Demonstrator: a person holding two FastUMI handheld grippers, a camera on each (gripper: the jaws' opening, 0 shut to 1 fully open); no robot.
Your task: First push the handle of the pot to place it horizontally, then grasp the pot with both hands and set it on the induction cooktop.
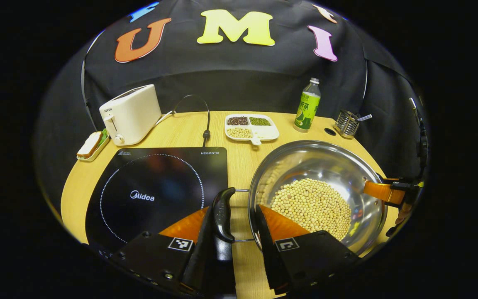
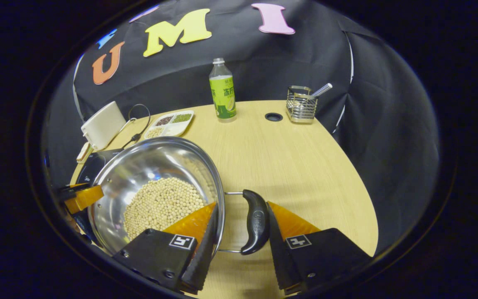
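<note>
**A:** Your pot [image 1: 318, 195] sits on the desk [image 2: 305, 166] just beside the induction cooktop [image 1: 156, 195], not on it yet, and it is loaded with pale beans [image 1: 311, 205]. That load is your main worry. If one side rises ahead of the other, the beans will slide and the pot may tip or swing on its handles.

**B:** And your grips?

**A:** Look at the left gripper [image 1: 232, 232]. Its fingers stand apart, one on each side of the black left handle [image 1: 223, 214]. The left finger lies against the handle, but the other one sits toward the pot wall with a gap showing, so you straddle the handle and do not yet clamp it. Lift now and it would slip out.

**B:** The right side?

**A:** Much the same. The right gripper [image 2: 239, 232] has its fingers open around the right handle [image 2: 255, 222]. One finger is close against the handle's outer face; the other is over by the rim, near the beans. I cannot tell whether that inner finger touches the steel. If it catches the rim as you close, you will nudge the pot sideways instead of gripping.

**B:** Anything in the path?

**A:** The cooktop's near edge. Judge your height before you carry across, or the pot base may drag on it. The tray of grains [image 1: 250, 126] and bottle [image 1: 307, 106] stand well apart.
</note>
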